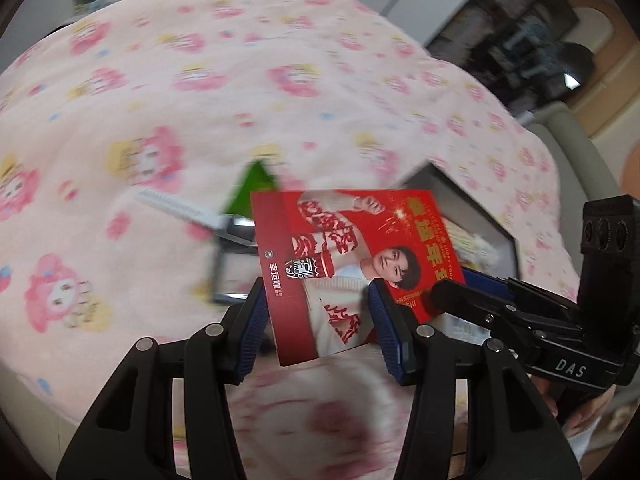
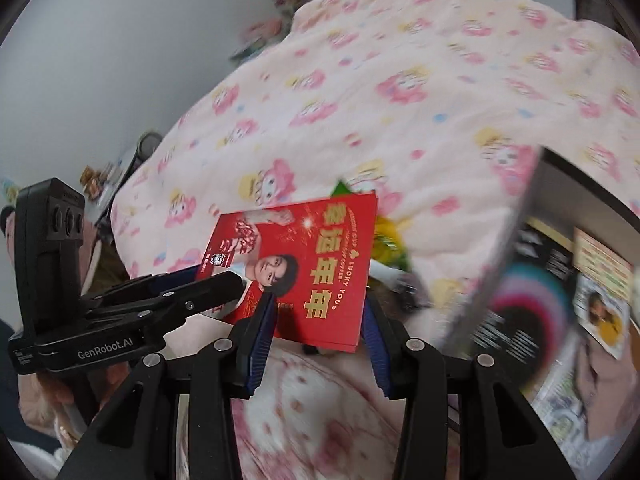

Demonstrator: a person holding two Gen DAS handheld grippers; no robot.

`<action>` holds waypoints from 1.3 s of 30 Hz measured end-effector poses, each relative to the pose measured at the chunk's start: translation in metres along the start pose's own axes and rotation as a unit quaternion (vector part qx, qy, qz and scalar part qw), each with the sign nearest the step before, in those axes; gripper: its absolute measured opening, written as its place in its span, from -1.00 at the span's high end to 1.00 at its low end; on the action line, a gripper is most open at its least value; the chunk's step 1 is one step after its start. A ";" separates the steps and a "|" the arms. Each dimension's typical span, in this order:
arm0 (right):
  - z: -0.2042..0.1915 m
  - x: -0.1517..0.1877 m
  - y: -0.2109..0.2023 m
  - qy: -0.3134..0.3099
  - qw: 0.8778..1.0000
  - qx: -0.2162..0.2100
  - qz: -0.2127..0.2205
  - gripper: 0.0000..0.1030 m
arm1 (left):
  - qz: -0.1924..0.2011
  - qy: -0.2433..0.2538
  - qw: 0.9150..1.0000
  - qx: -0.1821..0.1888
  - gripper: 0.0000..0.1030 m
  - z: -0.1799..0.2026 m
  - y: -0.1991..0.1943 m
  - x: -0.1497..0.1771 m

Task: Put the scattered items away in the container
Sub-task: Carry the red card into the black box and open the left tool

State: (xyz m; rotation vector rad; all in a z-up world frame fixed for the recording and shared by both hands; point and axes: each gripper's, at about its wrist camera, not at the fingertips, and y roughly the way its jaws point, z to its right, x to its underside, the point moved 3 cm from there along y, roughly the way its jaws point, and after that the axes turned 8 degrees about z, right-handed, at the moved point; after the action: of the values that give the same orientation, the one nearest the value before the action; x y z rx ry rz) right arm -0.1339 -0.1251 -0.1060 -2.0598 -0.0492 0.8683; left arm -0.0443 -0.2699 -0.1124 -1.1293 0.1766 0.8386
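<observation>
A red printed card [image 1: 352, 264] with a man's picture is held above the pink bedspread. My left gripper [image 1: 320, 320] has its blue pads on the card's two side edges. My right gripper comes in from the right in the left wrist view [image 1: 440, 284], shut on the card's corner. In the right wrist view the card [image 2: 312, 272] sits between my right gripper's wide-apart pads [image 2: 316, 320], and the left gripper [image 2: 224, 280] pinches its left edge. A dark open box [image 1: 472, 224] lies just behind the card; its wall [image 2: 500, 264] stands at the right.
A pink cartoon-print blanket [image 1: 200, 100] covers the bed. A white comb [image 1: 172, 204], a green item [image 1: 250, 192] and a metal-framed piece [image 1: 224, 264] lie left of the box. A yellow-green packet [image 2: 390, 244] lies behind the card. Printed papers [image 2: 596, 280] sit in the box.
</observation>
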 end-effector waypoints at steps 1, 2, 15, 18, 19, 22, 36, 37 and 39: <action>0.007 0.002 -0.010 0.004 1.000 0.003 0.007 0.23 | -0.002 0.011 1.000 0.008 0.03 0.014 0.005 0.001; 0.016 0.004 -0.020 0.009 1.000 0.006 0.012 0.23 | -0.005 0.019 1.000 0.014 0.03 0.026 0.011 0.001; 0.155 0.048 -0.096 0.053 0.996 0.069 0.034 0.23 | -0.059 0.114 0.992 -0.006 0.02 0.164 0.110 0.037; 0.181 0.065 -0.085 0.090 0.995 0.047 0.019 0.23 | -0.079 0.142 0.986 -0.037 0.01 0.174 0.132 0.044; 0.188 0.070 -0.081 0.102 0.994 0.040 0.011 0.23 | -0.088 0.147 0.984 -0.045 0.01 0.176 0.137 0.047; 0.203 0.083 -0.068 0.120 0.992 0.031 -0.012 0.23 | -0.113 0.164 0.978 -0.065 0.00 0.179 0.148 0.055; 0.208 0.089 -0.078 0.147 0.989 -0.032 -0.013 0.23 | -0.114 0.153 0.977 -0.090 -0.10 0.175 0.140 0.054; 0.207 0.090 -0.079 0.148 0.988 -0.039 -0.014 0.23 | -0.113 0.152 0.978 -0.088 -0.10 0.176 0.140 0.054; 0.209 0.089 -0.078 0.156 0.987 -0.036 -0.012 0.23 | -0.122 0.148 0.978 -0.085 -0.09 0.175 0.142 0.053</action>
State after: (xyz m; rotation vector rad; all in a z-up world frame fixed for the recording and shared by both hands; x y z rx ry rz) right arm -0.1698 0.1021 -0.1761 -2.2354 0.0649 0.5273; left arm -0.1509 -0.0711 -0.1641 -1.4045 0.2088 0.4704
